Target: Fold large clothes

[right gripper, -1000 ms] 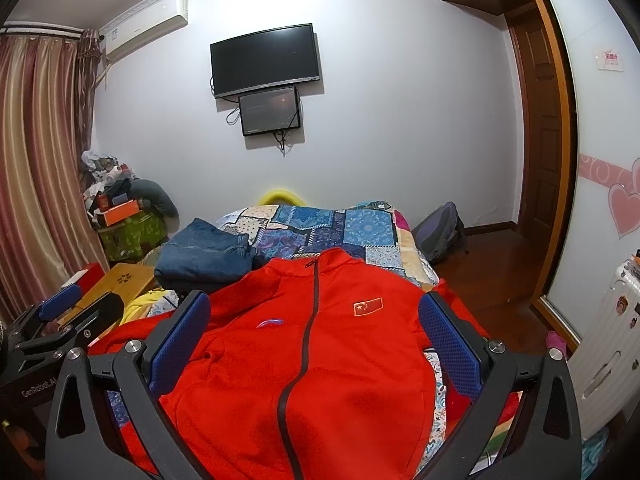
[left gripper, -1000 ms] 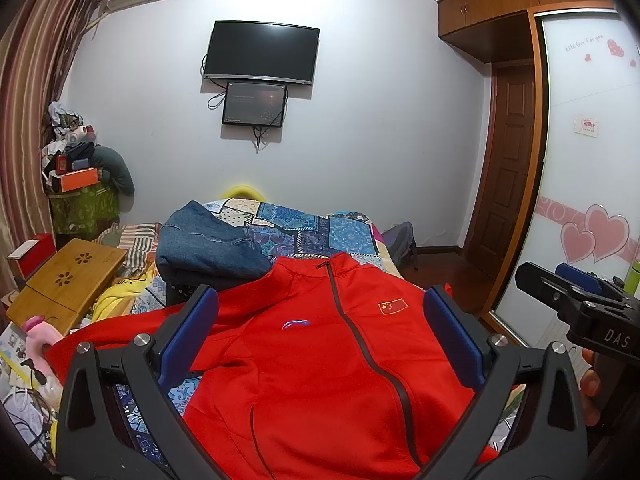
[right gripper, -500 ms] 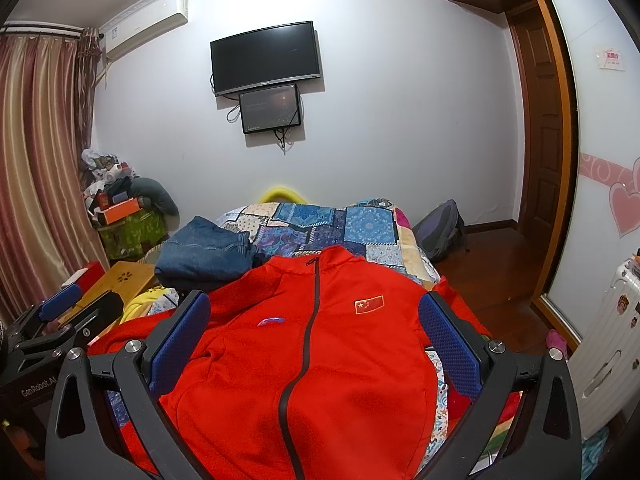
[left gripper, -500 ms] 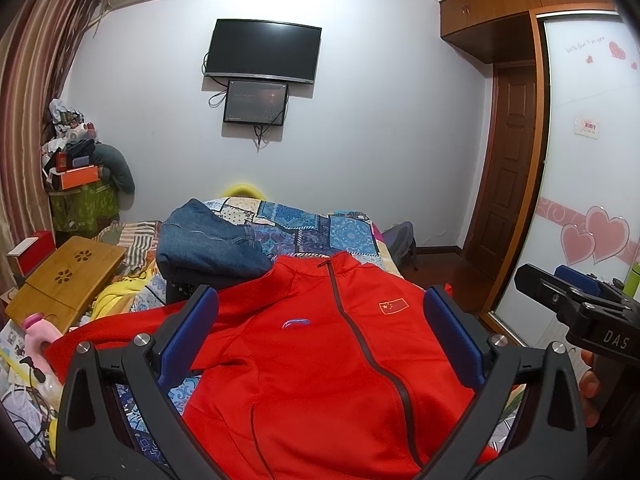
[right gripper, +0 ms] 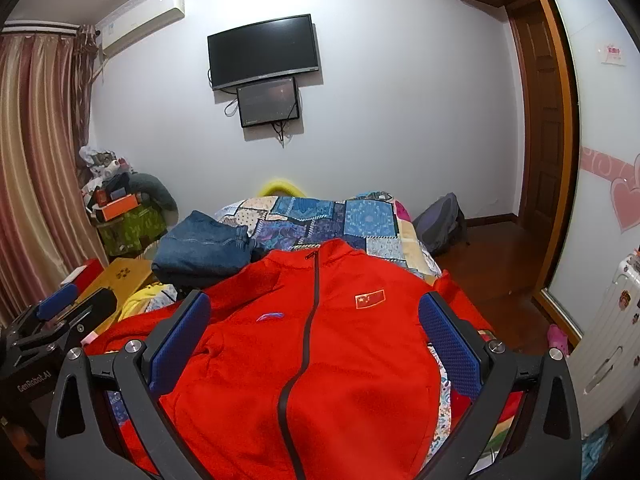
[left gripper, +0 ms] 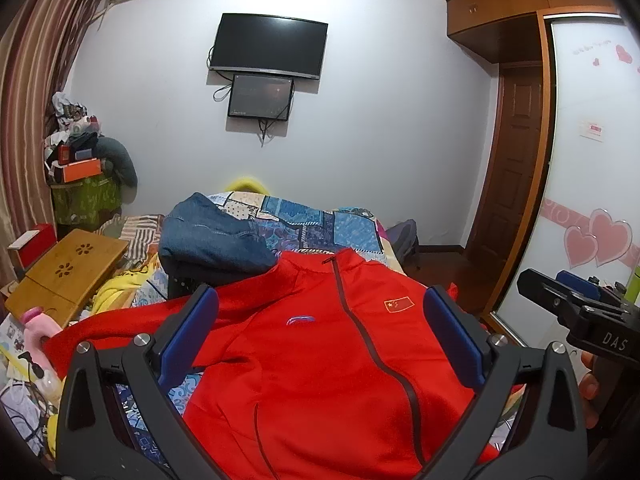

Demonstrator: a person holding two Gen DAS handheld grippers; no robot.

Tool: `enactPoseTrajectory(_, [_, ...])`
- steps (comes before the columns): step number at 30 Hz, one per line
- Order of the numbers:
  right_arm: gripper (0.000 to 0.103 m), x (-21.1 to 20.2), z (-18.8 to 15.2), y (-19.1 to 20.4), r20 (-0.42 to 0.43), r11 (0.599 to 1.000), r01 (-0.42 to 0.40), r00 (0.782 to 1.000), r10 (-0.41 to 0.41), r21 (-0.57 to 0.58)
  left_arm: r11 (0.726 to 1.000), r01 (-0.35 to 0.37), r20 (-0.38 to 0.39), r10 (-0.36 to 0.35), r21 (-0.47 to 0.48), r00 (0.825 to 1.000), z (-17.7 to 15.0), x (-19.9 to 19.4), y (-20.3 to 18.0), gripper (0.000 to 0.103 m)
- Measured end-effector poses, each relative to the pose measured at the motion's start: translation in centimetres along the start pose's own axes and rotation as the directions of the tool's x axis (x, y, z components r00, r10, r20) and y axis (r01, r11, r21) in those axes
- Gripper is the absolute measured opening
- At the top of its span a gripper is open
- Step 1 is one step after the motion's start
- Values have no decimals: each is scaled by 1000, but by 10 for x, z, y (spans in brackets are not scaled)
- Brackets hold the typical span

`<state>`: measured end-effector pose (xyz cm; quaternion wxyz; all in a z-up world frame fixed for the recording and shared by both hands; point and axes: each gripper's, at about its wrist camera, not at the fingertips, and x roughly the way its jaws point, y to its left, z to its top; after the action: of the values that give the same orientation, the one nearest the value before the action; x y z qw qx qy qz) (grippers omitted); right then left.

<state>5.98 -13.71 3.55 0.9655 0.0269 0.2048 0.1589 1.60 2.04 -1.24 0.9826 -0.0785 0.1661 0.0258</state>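
Left wrist view: patchwork bed point(left gripper: 316, 220), largest item, carrying a red zip jacket point(left gripper: 320, 360) spread front-up, collar toward the far wall, zipper closed, one sleeve trailing out to the left edge. Folded blue jeans point(left gripper: 212, 236) stacked just beyond the collar, touching the jacket's shoulder. Wooden lap table point(left gripper: 64, 272) at the left of the bed, well apart from the garment.

Left gripper point(left gripper: 320, 336) held above the jacket front — jaws spread wide, nothing between the blue pads. Right gripper point(right gripper: 316, 340), likewise wide and empty, poised over the chest, the zipper running roughly down the centre of its view. No contact with cloth evident from either tool.

Change against the frames of a second and half a second ago: practically none. Same framing, same jacket outline, same jaw spread in both views; at most a slight drift of the cameras. No crease, lift or shift recorded in the fabric.

Judged meaning for the task: folding not begun — garment laid flat and ready, both tools paused in a survey position. Probable next requirement: descend to a sleeve or side edge and pinch a single layer.
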Motion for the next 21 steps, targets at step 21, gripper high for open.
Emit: enactPoseTrajectory(21, [103,82,-2,-15,-208,997,45,978,-33,55,915,-375,-89,365,-150,927,6,72,143,103])
